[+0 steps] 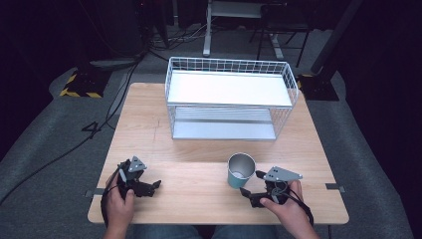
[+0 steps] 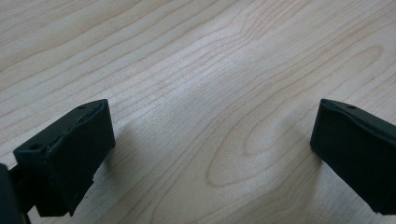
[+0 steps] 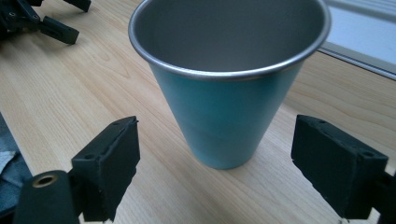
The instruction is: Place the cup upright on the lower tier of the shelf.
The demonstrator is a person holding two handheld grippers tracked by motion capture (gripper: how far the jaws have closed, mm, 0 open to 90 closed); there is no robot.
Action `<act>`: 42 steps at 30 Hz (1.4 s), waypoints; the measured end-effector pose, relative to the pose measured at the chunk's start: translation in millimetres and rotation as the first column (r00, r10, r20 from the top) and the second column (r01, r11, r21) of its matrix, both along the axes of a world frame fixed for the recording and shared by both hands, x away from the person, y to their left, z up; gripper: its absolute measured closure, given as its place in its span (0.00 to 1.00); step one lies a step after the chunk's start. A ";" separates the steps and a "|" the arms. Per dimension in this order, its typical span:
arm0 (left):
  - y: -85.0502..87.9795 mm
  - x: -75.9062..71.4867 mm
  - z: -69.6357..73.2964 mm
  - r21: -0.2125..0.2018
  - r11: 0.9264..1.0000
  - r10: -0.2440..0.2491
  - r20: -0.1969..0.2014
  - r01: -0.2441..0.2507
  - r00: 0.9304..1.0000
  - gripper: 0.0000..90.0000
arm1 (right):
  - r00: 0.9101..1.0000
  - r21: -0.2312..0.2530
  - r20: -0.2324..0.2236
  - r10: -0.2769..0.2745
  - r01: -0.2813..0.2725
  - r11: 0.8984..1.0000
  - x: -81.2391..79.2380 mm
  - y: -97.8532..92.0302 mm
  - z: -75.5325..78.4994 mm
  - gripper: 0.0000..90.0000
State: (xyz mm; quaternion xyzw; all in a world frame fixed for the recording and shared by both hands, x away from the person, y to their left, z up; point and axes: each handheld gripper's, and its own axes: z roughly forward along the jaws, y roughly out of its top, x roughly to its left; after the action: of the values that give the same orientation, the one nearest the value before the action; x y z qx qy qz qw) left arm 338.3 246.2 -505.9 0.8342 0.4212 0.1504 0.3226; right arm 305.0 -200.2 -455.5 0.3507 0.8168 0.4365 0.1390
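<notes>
At the near left of the light wooden table (image 1: 199, 174), the person's left hand (image 1: 118, 201) holds the left gripper (image 1: 147, 185) low over the boards; its jaws stand wide apart with bare wood grain between them and nothing gripped. Right of centre stands a teal metal cup (image 1: 240, 171), upright on its narrow base, mouth up, its long axis vertical, silver inside with a rolled steel rim. Just beside it, nearer the person, the right hand (image 1: 288, 206) holds the right gripper (image 3: 215, 163), jaws spread wide and aimed at the cup's lower wall, not touching it. Behind, at the table's far side, sits a white wire two-tier shelf rack (image 1: 231, 97), well apart from the cup.
</notes>
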 end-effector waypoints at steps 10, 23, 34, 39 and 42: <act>0.2 -2.1 0.5 0.008 1.000 0.010 -0.002 -0.010 1.000 0.00 | 1.000 -0.019 -0.014 0.003 -0.003 1.000 13.2 15.2 -12.2 0.18; 0.1 -4.0 0.1 0.004 1.000 0.015 -0.001 -0.015 1.000 0.00 | 0.999 -0.009 -0.026 -0.027 0.027 1.000 30.4 27.3 -42.0 0.18; 0.1 -3.9 0.1 0.005 1.000 0.015 0.001 -0.015 1.000 0.00 | 0.998 0.022 0.035 -0.047 0.046 0.999 31.1 31.1 -45.6 0.19; 0.1 -3.9 0.1 0.005 1.000 0.014 0.001 -0.015 1.000 0.00 | 0.997 0.035 0.058 -0.044 0.042 0.998 30.1 34.3 -45.1 0.21; 0.1 -3.9 0.1 0.005 1.000 0.014 0.001 -0.014 1.000 0.00 | 0.996 0.030 0.072 -0.054 0.052 0.998 30.0 35.2 -45.0 0.24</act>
State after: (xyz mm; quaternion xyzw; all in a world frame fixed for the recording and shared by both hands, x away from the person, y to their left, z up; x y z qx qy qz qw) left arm 334.4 246.3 -505.8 0.8319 0.4267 0.1543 0.3196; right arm 335.0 -165.0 -500.5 0.3580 0.7954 0.4567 0.1750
